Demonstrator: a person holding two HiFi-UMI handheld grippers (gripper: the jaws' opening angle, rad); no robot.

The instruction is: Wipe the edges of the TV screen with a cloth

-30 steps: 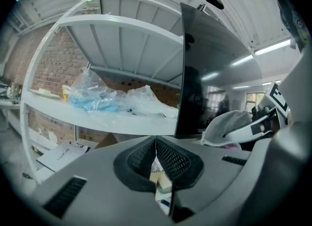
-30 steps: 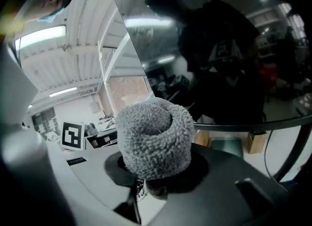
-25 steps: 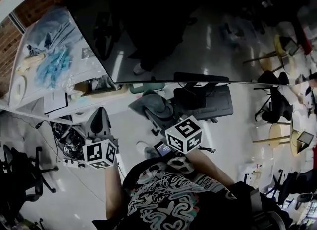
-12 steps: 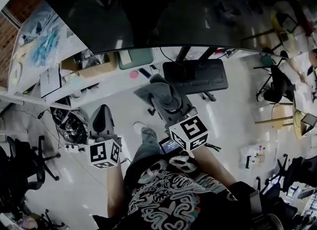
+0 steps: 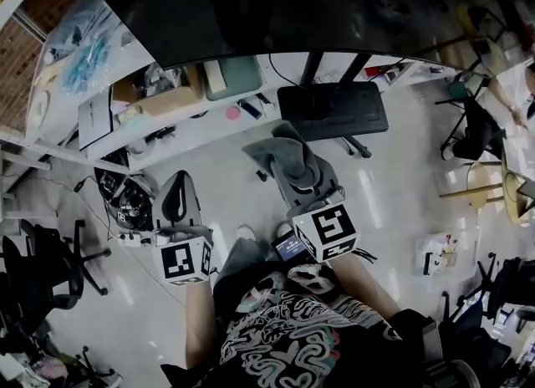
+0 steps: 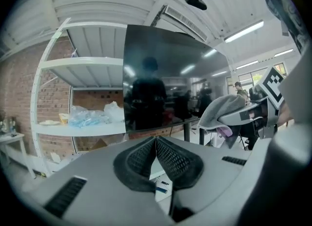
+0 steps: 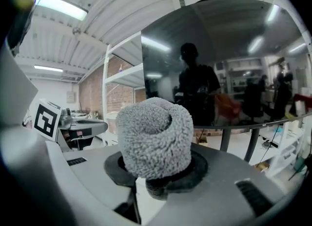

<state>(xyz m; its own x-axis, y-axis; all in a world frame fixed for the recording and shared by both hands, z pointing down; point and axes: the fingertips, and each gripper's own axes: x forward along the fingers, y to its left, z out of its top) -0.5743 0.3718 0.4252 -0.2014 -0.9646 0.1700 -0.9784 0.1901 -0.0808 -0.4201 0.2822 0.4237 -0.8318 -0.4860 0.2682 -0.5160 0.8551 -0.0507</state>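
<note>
Two grippers face the TV screen (image 6: 170, 84): the right gripper (image 7: 157, 174) pinches a bunched grey cloth (image 7: 155, 135); the left gripper (image 6: 156, 141) has its jaws pressed together on nothing.

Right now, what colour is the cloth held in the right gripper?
The cloth is plain grey with a fluffy pile; it shows best in the right gripper view.

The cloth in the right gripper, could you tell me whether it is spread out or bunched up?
Bunched up: the cloth is a rolled wad clamped between the jaws of the right gripper.
</note>
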